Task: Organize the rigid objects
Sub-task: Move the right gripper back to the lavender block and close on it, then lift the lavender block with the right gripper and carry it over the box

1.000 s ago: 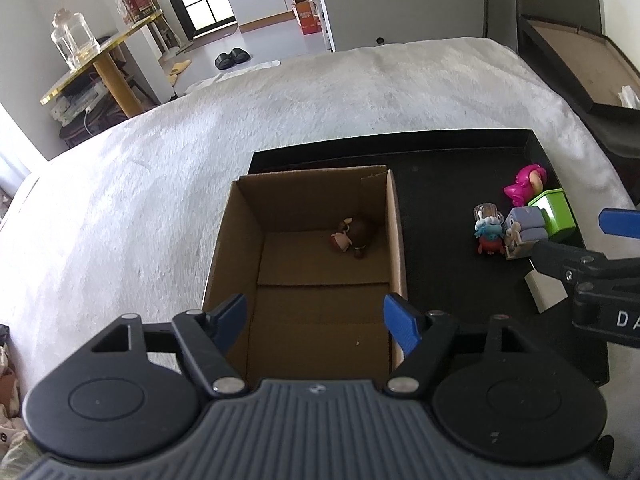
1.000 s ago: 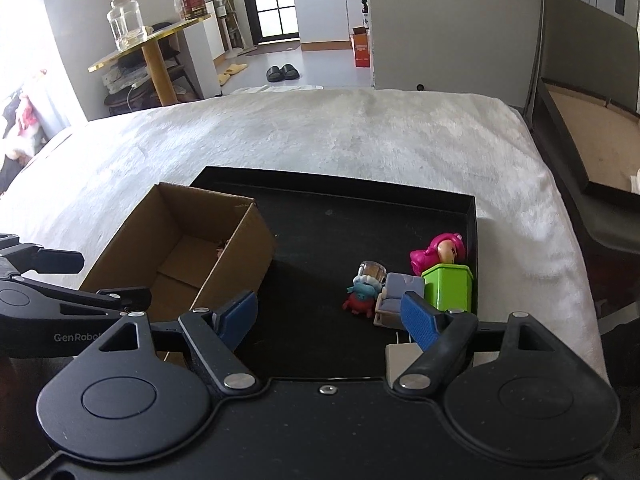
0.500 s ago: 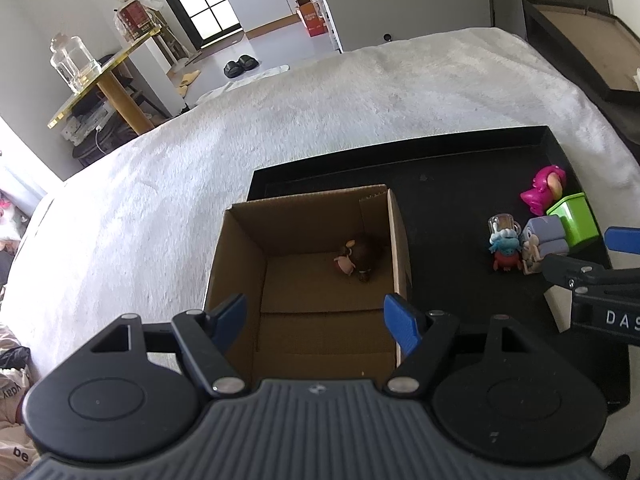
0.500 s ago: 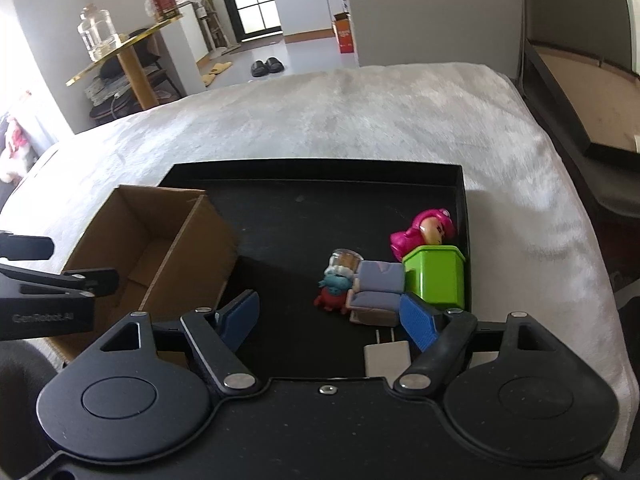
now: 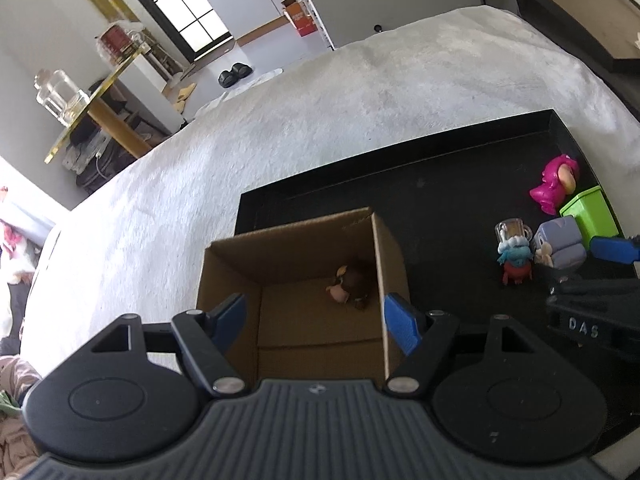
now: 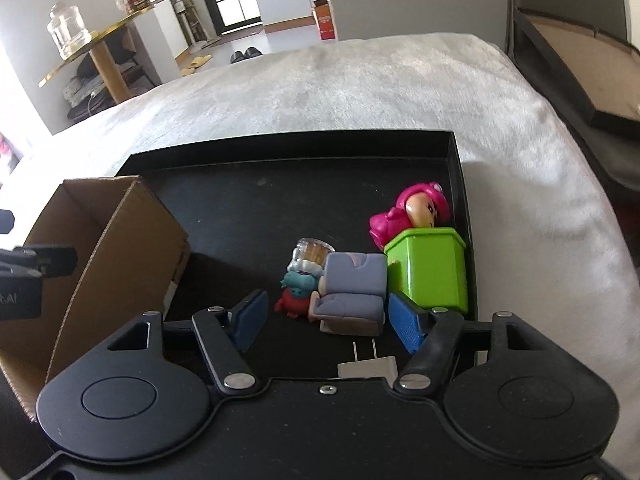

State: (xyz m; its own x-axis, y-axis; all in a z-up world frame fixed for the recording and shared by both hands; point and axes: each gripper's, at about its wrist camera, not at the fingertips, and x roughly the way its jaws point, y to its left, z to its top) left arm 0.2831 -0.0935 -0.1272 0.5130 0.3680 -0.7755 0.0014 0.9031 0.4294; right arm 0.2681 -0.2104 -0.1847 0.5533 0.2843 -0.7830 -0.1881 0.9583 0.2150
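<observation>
My right gripper (image 6: 324,320) hangs with fingers spread and empty, the grey sofa toy (image 6: 352,294) just ahead between them, touching the green bin (image 6: 430,272) off my right fingertip. I judge this the reach for the next toy. My left gripper (image 5: 316,316), also spread, hovers over the cardboard box (image 5: 296,240), where a brown figure (image 5: 354,282) lies. Next I must advance, straddle the sofa alone, and close.

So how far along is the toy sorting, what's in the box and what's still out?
Done: one brown figure lies in the cardboard box. In hand: nothing; the right hand-held gripper is open, close to the purple figure, and the left hand-held gripper is open over the box. Left on the black tray: purple figure, blue figure, pink figure, green bin, white plug.
</observation>
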